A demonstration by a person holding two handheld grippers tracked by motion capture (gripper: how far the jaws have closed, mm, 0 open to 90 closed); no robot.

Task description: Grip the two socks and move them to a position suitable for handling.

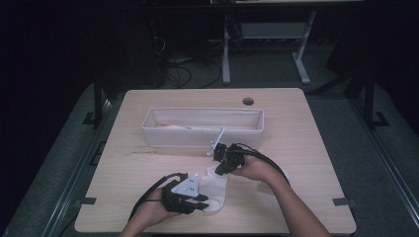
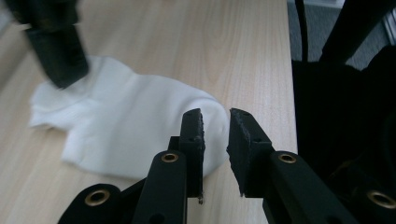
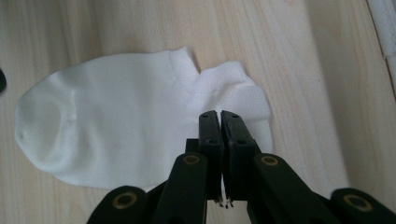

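Observation:
A white ankle sock [image 1: 216,189] lies flat on the wooden table [image 1: 306,148], between my two grippers. My left gripper [image 1: 203,202] is at its toe end. In the left gripper view its jaws [image 2: 215,116] stand a little apart, the rounded toe [image 2: 140,126] reaching into the gap, and wood shows between the pads. My right gripper [image 1: 218,169] is at the cuff end. In the right gripper view its jaws [image 3: 218,114] are pressed together on the ribbed cuff of the sock [image 3: 116,121]. The right gripper [image 2: 56,42] also shows blurred at the sock's far end.
A long white fabric bin [image 1: 197,138] stands across the table just beyond the grippers, with pale cloth inside. A round cable hole [image 1: 248,101] sits near the far edge. Desk legs and cables are on the floor behind. The table's right edge runs close to the left gripper's jaws.

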